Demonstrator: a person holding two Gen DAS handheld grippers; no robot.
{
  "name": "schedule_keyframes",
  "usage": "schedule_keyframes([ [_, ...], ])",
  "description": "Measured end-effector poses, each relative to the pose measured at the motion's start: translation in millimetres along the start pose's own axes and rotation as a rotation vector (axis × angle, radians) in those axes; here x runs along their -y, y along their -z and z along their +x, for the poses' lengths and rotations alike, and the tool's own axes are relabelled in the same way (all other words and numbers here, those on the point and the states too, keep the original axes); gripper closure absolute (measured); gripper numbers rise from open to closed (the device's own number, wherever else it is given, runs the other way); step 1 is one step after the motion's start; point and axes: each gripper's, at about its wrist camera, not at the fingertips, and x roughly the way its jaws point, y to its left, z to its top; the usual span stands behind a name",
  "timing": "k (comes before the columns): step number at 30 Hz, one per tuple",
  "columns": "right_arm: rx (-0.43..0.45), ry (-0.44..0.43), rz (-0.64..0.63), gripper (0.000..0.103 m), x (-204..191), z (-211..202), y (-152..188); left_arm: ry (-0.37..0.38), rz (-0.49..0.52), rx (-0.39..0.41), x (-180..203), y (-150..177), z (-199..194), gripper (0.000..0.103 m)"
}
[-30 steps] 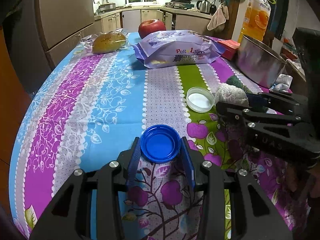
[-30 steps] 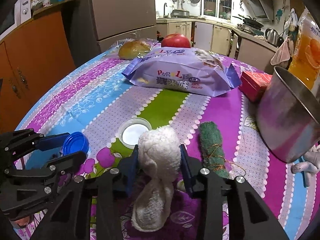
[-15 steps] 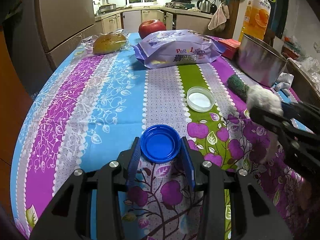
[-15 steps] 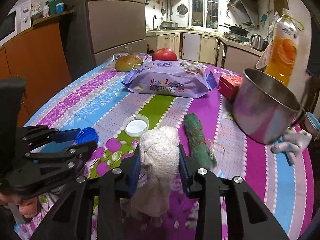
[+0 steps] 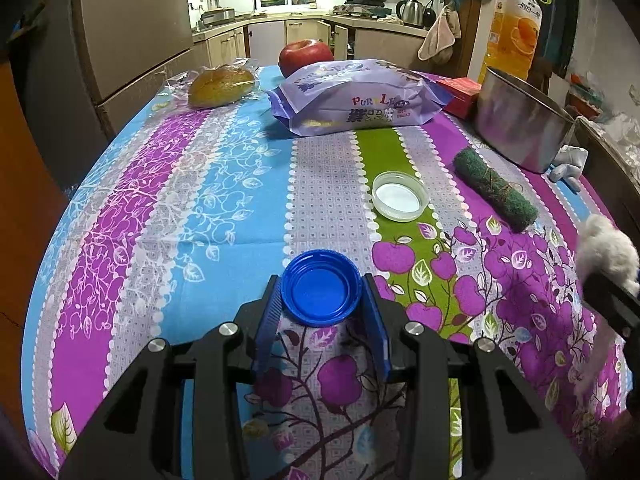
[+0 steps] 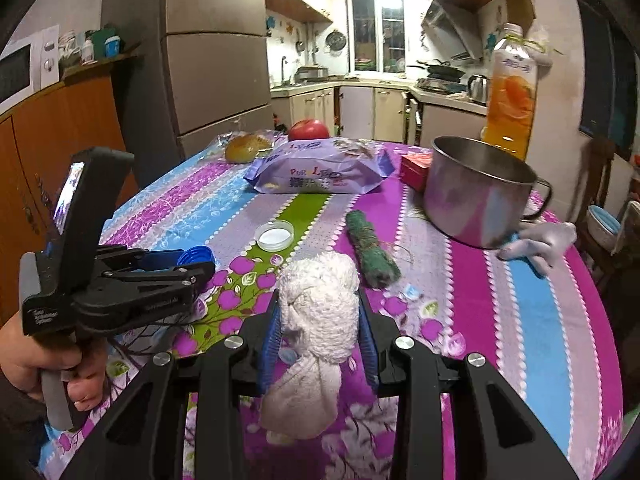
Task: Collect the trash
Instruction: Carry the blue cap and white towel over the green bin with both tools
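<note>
Mid-pickup: my left claw (image 5: 322,312) is clamped on the blue cap (image 5: 321,293), right claw (image 6: 318,326) clamped on the white rag (image 6: 316,320) (lifted off the surface (image 6: 540,320)). Next: carry both to a bin, none visible.

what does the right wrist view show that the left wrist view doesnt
Only the right wrist view shows the microwave on the orange cabinet, the person's hand holding the left gripper from the side, and the white cloth hanging whole in the right gripper.

Only the left wrist view looks into the blue cap between the left gripper's fingers, and shows the towel hanging on the wall.

Both show the clear lid, green scrub roll, purple bread bag, apple and steel pot.
</note>
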Motion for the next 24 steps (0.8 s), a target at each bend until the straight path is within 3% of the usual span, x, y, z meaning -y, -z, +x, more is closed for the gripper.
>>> schedule_keyframes([
  [7,0.024,0.037,0.020,0.067,6,-21,17,-0.031,0.021,0.060,11,6,-21,0.065],
  [18,0.128,0.098,0.032,0.067,10,-54,19,-0.125,0.033,0.272,33,24,-93,0.065],
  [24,0.182,0.115,0.029,0.067,7,-83,22,-0.127,0.021,0.352,43,29,-124,0.065],
])
